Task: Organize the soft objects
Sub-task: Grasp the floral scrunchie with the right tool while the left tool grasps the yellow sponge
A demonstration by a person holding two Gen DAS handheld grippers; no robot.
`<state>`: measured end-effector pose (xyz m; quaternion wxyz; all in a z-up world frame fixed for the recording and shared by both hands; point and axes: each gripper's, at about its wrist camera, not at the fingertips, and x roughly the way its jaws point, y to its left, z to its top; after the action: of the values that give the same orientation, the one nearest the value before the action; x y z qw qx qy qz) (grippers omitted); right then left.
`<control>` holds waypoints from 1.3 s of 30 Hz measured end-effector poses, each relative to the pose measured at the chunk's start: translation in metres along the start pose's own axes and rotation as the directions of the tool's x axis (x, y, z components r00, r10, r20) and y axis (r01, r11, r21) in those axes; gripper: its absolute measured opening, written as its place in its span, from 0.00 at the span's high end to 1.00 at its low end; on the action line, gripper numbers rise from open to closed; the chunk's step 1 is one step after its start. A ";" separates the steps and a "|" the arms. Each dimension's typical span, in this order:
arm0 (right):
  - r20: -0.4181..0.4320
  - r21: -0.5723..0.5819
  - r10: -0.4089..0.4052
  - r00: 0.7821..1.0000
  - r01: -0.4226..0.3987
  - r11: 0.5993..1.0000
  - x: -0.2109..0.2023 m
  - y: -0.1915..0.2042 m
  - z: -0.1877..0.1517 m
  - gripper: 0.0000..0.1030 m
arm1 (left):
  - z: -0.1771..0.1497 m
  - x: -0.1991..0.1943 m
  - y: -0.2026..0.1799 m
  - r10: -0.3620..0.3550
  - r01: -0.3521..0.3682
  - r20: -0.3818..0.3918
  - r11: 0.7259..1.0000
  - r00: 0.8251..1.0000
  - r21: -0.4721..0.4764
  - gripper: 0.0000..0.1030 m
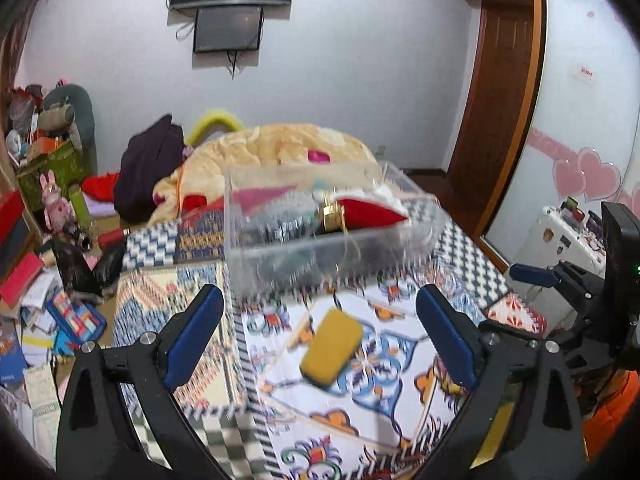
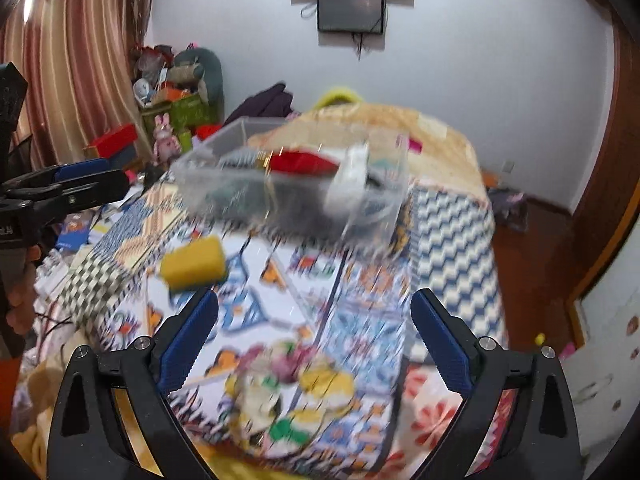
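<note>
My left gripper and right gripper both have fingers spread, holding nothing. The yellow sponge lies on the patterned bed, near of the clear bin (already holding soft things). Next, I judge: pinch it gently, carry it far.

A yellow sponge with a dark underside lies flat on the patterned cloth, slightly askew, alone in the open. Beyond it sits a clear plastic bin, upright and uncovered, holding a red cloth item with white trim and some darker things too blurred to name. Nearer the edge lies a soft floral bundle, yellow, green and pink.
</note>
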<state>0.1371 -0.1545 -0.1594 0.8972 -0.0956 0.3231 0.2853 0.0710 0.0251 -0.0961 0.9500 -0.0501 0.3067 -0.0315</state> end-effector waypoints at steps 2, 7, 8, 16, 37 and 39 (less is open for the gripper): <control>-0.036 0.007 0.010 0.999 -0.009 1.000 0.006 0.000 -0.010 0.06 | -0.010 0.004 -0.001 -0.004 0.004 -0.025 1.000 1.000 -0.015 0.05; -0.112 -0.007 0.002 0.994 -0.003 1.000 0.019 0.005 -0.032 0.06 | -0.032 0.018 -0.002 0.018 -0.020 -0.089 1.000 0.996 -0.021 0.05; -0.125 0.000 0.012 0.992 -0.012 1.000 0.021 0.003 -0.036 0.06 | -0.035 0.021 -0.002 0.024 -0.026 -0.097 1.000 0.995 -0.018 0.05; -0.173 0.005 0.040 0.984 -0.040 0.999 0.030 0.002 -0.051 0.26 | -0.051 0.050 0.002 0.023 -0.028 -0.162 0.999 0.987 -0.027 0.05; -0.054 0.051 0.025 0.998 -0.022 0.998 0.016 -0.014 -0.019 0.79 | -0.038 0.090 -0.001 -0.072 0.062 -0.181 0.996 0.981 -0.061 0.63; -0.032 0.046 0.016 0.999 -0.014 0.999 0.012 -0.014 -0.012 0.79 | -0.031 0.084 -0.001 -0.069 0.060 -0.158 0.996 0.985 -0.061 0.63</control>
<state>0.1467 -0.1651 -0.1770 0.8916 -0.0772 0.3449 0.2830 0.1205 0.0141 -0.1699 0.9190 -0.0838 0.3809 -0.0574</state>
